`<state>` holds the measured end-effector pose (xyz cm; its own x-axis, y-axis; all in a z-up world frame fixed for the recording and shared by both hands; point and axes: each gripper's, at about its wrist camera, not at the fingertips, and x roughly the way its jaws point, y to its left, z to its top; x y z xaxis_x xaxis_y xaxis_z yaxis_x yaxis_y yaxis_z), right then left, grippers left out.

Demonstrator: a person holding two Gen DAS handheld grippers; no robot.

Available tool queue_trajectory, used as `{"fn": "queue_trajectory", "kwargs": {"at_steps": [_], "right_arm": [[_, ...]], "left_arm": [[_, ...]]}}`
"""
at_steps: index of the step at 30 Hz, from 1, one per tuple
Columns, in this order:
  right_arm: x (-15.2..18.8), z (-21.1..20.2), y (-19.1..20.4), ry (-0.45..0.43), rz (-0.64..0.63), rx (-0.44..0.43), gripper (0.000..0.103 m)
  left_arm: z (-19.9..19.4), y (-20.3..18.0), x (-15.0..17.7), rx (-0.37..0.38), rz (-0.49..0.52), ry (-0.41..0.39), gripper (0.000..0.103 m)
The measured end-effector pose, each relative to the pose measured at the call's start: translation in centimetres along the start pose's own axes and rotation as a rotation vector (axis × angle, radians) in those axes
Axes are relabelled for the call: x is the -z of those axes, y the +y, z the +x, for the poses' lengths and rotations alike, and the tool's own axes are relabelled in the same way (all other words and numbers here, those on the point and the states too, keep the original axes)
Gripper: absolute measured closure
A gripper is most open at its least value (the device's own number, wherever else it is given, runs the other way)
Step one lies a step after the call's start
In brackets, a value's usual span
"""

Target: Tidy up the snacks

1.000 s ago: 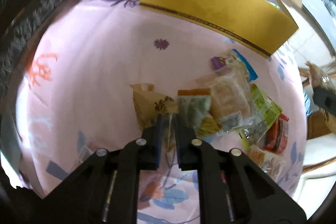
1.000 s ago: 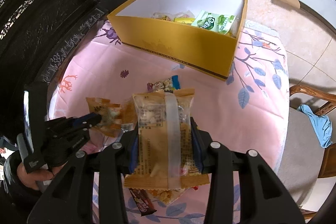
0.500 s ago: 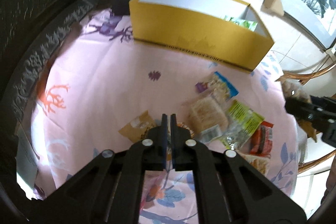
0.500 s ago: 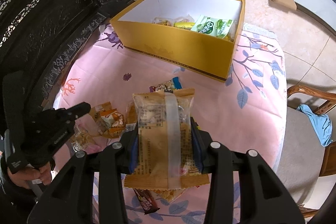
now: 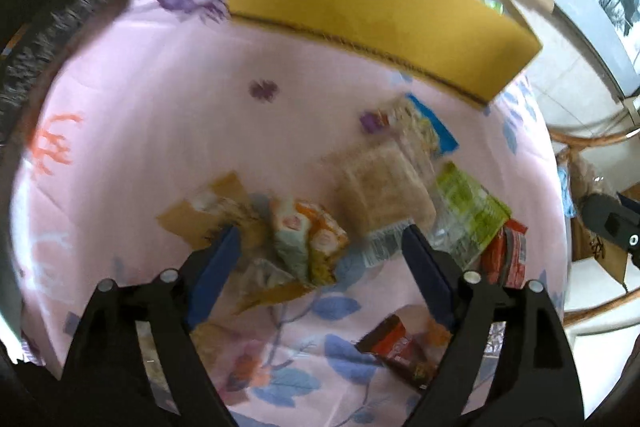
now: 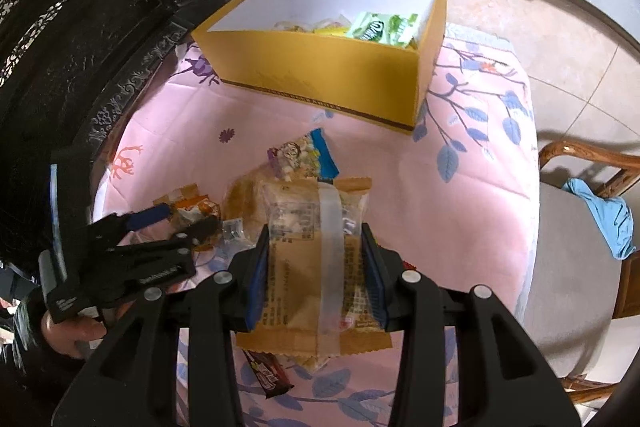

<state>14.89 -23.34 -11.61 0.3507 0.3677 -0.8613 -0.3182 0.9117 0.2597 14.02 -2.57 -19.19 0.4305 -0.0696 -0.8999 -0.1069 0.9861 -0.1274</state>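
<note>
My left gripper (image 5: pixel 320 247) is open, low over a small orange and white snack packet (image 5: pixel 306 233) lying between its fingers on the pink cloth. It also shows in the right wrist view (image 6: pixel 186 221). My right gripper (image 6: pixel 316 267) is shut on a tan pastry packet (image 6: pixel 316 251) with a clear strip, held above the table. The yellow box (image 6: pixel 320 75) stands at the far side with a green packet (image 6: pixel 384 27) and other snacks inside. Loose snacks lie in a pile: a tan cracker pack (image 5: pixel 384 187), a lime green packet (image 5: pixel 468 207), a blue and purple packet (image 5: pixel 416 127).
A round table with a pink floral cloth (image 5: pixel 160 107). A brown packet (image 5: pixel 200 215) lies left of the left gripper. A dark chocolate bar (image 6: pixel 268 373) and red packets (image 5: pixel 504 255) lie near the front. A wooden chair with a blue cloth (image 6: pixel 604 211) stands right; a dark carved chair (image 6: pixel 80 27) left.
My left gripper has opened wide and dropped closer to the table over the orange packet. My right gripper keeps holding the tan packet, with the box now slightly nearer in its view.
</note>
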Motion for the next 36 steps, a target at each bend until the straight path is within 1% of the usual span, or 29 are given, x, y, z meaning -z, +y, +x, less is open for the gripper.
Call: {"fn": "queue_trajectory", "kwargs": {"at_steps": [3, 5, 8, 10, 11, 13, 15, 16, 19, 20, 21, 24, 28, 36], "right_arm": [[0.1, -0.1, -0.1, -0.008, 0.008, 0.002, 0.061], [0.1, -0.2, -0.2, -0.015, 0.012, 0.003, 0.061], [0.1, -0.2, -0.3, -0.015, 0.018, 0.006, 0.061], [0.2, -0.1, -0.4, -0.011, 0.023, 0.007, 0.061], [0.3, 0.0, -0.4, -0.009, 0.025, 0.006, 0.061], [0.3, 0.0, -0.5, -0.007, 0.025, 0.006, 0.061], [0.3, 0.1, -0.5, -0.004, 0.027, 0.008, 0.061], [0.3, 0.0, -0.6, -0.006, 0.029, 0.009, 0.061], [0.3, 0.0, -0.8, -0.011, 0.043, 0.008, 0.061], [0.3, 0.0, -0.8, -0.01, 0.046, 0.008, 0.061], [0.3, 0.0, -0.8, -0.009, 0.046, 0.007, 0.061], [0.4, -0.2, -0.6, -0.012, 0.045, 0.007, 0.061], [0.4, -0.6, -1.0, -0.021, 0.058, 0.012, 0.061], [0.7, -1.1, -1.0, -0.029, 0.064, 0.008, 0.061]], "left_arm": [[1.1, -0.6, 0.1, -0.039, 0.043, -0.007, 0.011], [1.5, -1.2, -0.2, -0.04, 0.074, -0.012, 0.01], [1.9, -2.2, -0.6, -0.048, 0.115, -0.026, 0.01], [2.1, -3.0, -0.5, -0.043, 0.159, -0.037, 0.013], [2.2, -3.4, -0.5, -0.027, 0.183, -0.038, 0.023], [2.2, -3.5, -0.7, -0.024, 0.166, -0.039, 0.029], [2.2, -3.0, -1.0, 0.005, 0.132, -0.033, 0.038], [2.2, -2.8, -1.1, 0.011, 0.125, -0.026, 0.042], [1.7, -2.5, -1.5, 0.031, 0.113, -0.017, 0.07], [1.5, -2.5, -1.5, 0.015, 0.116, -0.018, 0.086], [1.2, -2.6, -1.6, 0.026, 0.11, -0.02, 0.089], [0.7, -3.0, -1.2, 0.056, 0.12, -0.009, 0.092], [-0.9, -3.9, -0.8, 0.087, 0.156, -0.045, 0.094], [-3.6, -4.0, -1.3, 0.097, 0.162, -0.096, 0.094]]}}
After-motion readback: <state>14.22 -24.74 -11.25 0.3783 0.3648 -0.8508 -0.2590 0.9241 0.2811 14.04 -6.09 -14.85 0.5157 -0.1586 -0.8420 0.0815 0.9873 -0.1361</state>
